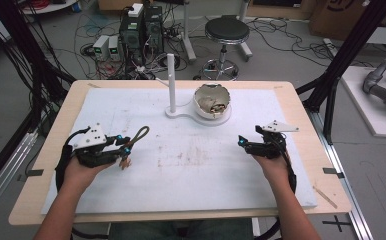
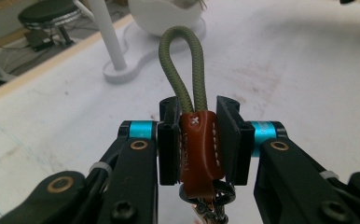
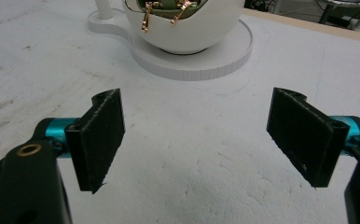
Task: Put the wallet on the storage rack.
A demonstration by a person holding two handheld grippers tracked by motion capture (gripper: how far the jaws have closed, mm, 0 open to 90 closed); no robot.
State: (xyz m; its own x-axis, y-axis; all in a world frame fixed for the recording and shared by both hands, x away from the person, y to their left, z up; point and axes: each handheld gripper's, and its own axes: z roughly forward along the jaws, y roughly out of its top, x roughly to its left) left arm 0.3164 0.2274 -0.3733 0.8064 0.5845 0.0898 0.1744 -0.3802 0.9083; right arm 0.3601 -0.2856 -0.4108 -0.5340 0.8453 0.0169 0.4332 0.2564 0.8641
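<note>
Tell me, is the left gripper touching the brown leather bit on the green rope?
Touching. In the left gripper view, the left gripper has both black jaws pressed against the sides of the brown leather tab, with no gap; the green rope loop sticks out above.

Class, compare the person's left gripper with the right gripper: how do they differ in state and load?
The left gripper is shut on a keychain strap with a brown leather wrap and olive cord loop; the right gripper holds nothing. The left jaws press the leather from both sides; the right jaws stand wide apart over the white table mat. Both have black pads and blue fittings.
</note>
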